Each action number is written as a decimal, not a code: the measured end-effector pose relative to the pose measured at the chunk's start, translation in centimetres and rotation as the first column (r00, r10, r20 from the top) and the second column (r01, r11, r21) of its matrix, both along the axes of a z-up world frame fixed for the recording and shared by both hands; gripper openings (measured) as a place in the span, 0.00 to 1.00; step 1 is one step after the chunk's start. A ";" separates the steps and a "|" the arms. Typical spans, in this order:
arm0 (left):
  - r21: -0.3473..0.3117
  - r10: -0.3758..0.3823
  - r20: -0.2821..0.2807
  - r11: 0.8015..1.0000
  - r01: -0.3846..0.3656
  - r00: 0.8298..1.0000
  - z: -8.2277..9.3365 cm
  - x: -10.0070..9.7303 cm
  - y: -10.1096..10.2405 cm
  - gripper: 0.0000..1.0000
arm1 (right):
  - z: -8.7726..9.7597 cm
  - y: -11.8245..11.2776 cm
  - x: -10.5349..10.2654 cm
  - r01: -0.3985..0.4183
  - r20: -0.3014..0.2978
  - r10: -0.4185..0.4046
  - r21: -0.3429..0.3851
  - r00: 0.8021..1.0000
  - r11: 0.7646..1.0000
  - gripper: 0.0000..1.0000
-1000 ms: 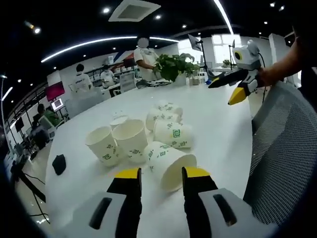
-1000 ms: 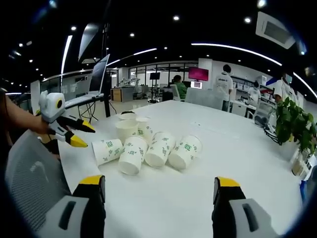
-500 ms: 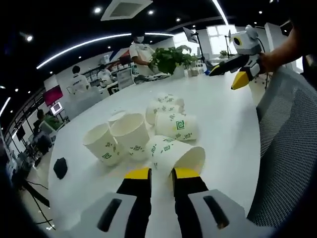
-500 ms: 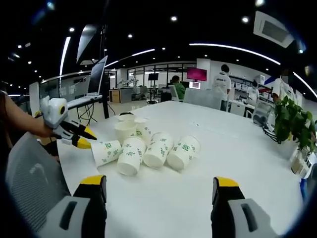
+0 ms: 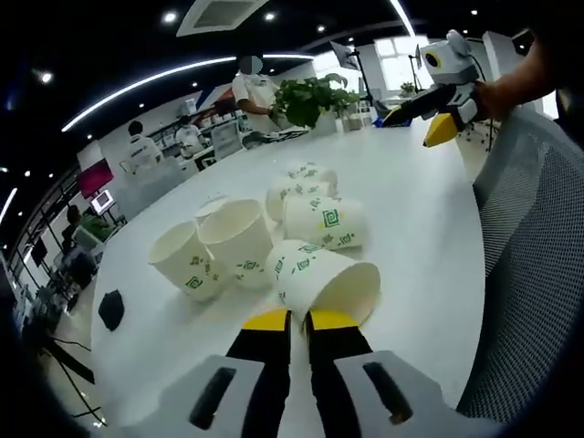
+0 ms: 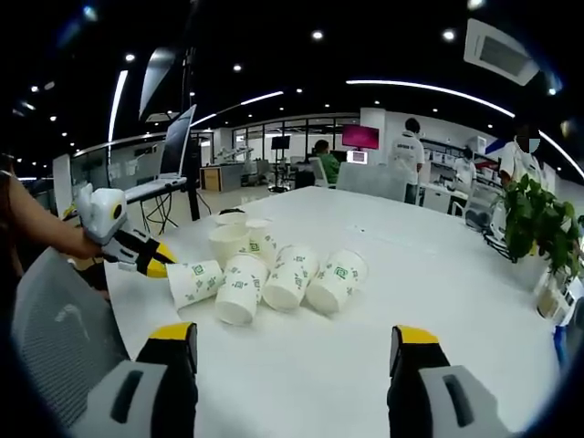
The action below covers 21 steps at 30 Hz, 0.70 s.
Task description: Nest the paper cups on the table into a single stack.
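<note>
Closing steadily over the last second, the left gripper point(image 5: 290, 320) is now pinching the near rim of the nearest paper cup point(image 5: 330, 284), which is lying on its side with its open mouth facing the camera; a second ago the jaws were standing well apart on either side of that rim. In the left gripper view they are now almost together, apparently with the cup wall between them, though the contact itself is hidden behind the yellow tips. In the right gripper view the left gripper point(image 6: 155, 263) is touching the leftmost cup point(image 6: 194, 281) of the cluster.

Behind the pinched cup, the other paper cups point(image 5: 239, 239) are sitting in a loose cluster near the middle of the white table point(image 5: 415, 201), some upright, some tipped over and touching one another. None is nested yet, so the stack is not begun; this grasp looks like the first pick.

Out at the side, the right gripper point(image 6: 290, 341) is hovering above the table with its jaws wide apart, holding nothing and staying well short of the cups. A mesh chair back point(image 5: 529, 274) is standing beside the table edge, and a potted plant point(image 5: 310, 97) is sitting at the far end.
</note>
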<state>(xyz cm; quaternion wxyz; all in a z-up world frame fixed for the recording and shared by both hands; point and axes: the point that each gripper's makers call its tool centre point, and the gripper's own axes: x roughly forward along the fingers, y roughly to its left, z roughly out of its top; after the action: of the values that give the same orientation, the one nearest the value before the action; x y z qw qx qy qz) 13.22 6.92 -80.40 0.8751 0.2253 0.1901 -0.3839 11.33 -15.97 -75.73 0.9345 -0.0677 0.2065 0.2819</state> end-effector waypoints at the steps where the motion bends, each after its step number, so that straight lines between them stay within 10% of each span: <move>1: -0.006 0.006 -0.002 1.000 -0.006 1.000 0.1 0.0 0.1 0.03 | 0.0 0.0 0.0 0.000 0.000 0.000 0.002 1.000 1.000 0.87; 21: -0.100 0.053 -0.077 0.993 -0.061 0.996 4.1 -2.4 0.5 0.00 | 0.6 0.9 -0.4 -0.028 0.012 0.028 0.016 1.000 0.999 0.88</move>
<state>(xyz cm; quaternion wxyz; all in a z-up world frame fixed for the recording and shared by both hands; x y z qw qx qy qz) 10.85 7.39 -76.28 0.8884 0.1604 0.2090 -0.3760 10.96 -15.05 -75.10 0.9322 -0.0648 0.1977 0.2961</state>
